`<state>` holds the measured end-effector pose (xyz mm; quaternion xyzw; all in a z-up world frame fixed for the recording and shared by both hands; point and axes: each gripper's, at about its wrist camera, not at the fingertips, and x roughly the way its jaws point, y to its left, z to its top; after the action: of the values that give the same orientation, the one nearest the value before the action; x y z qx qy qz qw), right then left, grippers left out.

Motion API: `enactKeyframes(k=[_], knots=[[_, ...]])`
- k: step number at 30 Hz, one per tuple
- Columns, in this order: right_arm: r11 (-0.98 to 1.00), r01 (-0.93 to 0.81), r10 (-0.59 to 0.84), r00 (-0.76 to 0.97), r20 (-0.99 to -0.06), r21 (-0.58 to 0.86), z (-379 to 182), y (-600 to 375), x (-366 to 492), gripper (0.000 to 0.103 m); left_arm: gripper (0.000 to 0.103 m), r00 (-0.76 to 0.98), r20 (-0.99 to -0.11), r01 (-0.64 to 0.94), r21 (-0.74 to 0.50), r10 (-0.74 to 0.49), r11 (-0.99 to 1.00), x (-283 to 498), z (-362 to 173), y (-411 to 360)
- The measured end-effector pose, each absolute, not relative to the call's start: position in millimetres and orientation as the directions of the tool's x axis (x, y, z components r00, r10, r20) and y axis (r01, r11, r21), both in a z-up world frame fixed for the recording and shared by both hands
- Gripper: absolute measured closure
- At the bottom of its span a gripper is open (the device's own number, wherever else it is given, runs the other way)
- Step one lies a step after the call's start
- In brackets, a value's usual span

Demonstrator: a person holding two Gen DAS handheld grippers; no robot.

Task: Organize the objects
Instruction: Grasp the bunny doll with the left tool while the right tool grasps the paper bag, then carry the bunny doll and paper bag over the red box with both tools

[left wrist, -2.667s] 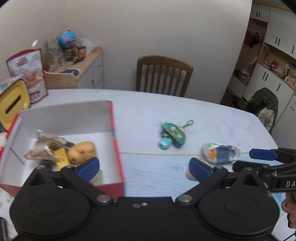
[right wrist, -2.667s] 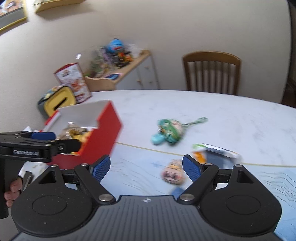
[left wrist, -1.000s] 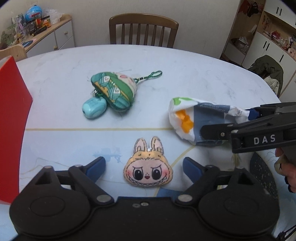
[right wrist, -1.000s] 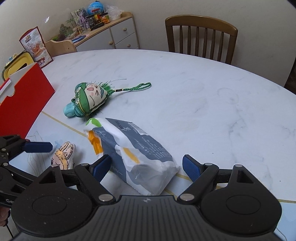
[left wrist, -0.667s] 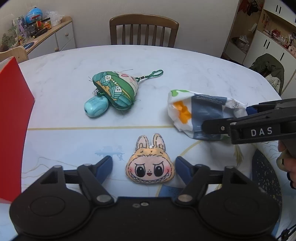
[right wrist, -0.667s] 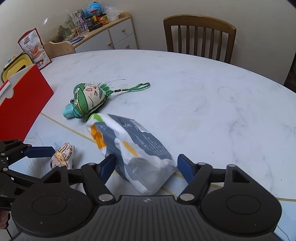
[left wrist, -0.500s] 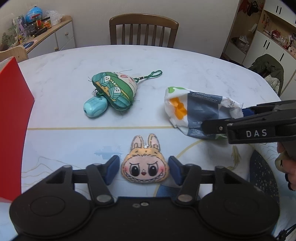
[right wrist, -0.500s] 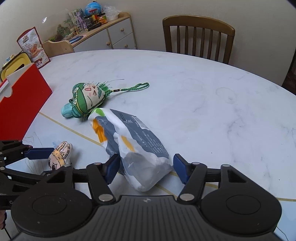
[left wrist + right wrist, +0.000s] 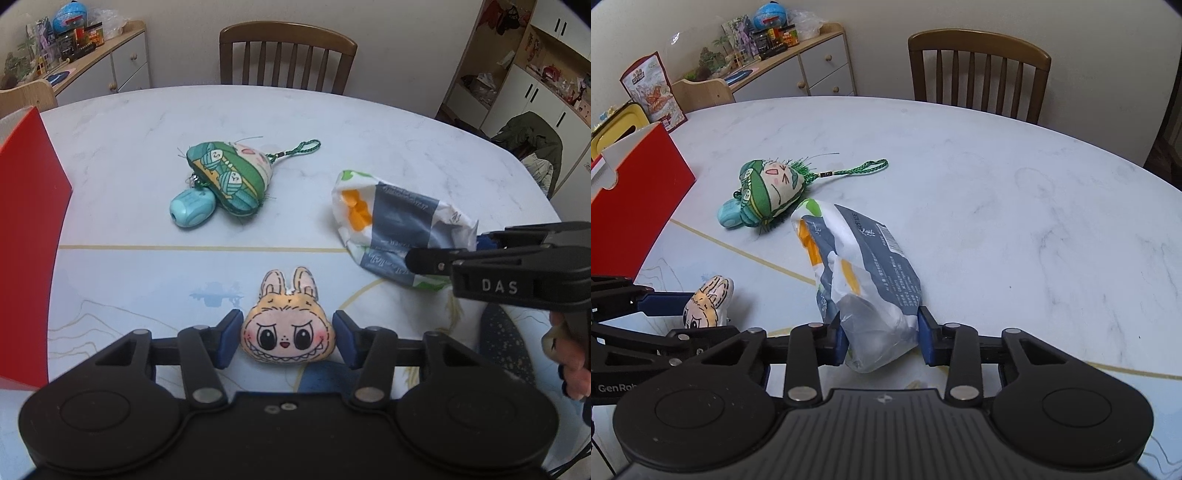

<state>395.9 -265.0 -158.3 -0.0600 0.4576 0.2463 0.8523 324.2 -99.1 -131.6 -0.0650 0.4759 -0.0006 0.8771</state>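
My left gripper (image 9: 287,339) is shut on a peach rabbit-face plush (image 9: 288,334), its blue pads touching both sides, on the table near the front edge. The plush also shows in the right wrist view (image 9: 707,302). My right gripper (image 9: 881,341) is shut on the near end of a white, grey and orange snack bag (image 9: 860,273), which lies on the table. The bag (image 9: 395,225) shows in the left wrist view with the right gripper at its right end. A green plush pouch with a cord (image 9: 231,173) and a teal charm (image 9: 192,208) lie further back.
A red box (image 9: 631,192) stands at the table's left side, also in the left wrist view (image 9: 26,236). A wooden chair (image 9: 288,55) stands behind the table. A sideboard with clutter (image 9: 783,55) is at the back left. White cabinets (image 9: 535,74) stand at the right.
Both grippers moved from beside the box to the table's front, then closed: the left onto the rabbit plush, the right onto the snack bag's end.
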Motion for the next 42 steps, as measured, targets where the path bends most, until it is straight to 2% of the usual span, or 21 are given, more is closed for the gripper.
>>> enactKeyframes(k=[29, 42], knots=[[0.862, -0.461, 0.449, 0.499, -0.741, 0.212, -56.0, -244.4, 301.1, 0.068, 0.052, 0.596, -0.794, -0.080, -0.208, -0.120, 0.975, 265.9, -52.4, -63.3], [0.858, -0.465, 0.463, 0.516, -0.721, 0.218, -20.0, -207.6, 266.4, 0.068, 0.051, 0.627, -0.770, -0.117, -0.246, -0.121, 0.962, 231.1, -19.7, -15.5]])
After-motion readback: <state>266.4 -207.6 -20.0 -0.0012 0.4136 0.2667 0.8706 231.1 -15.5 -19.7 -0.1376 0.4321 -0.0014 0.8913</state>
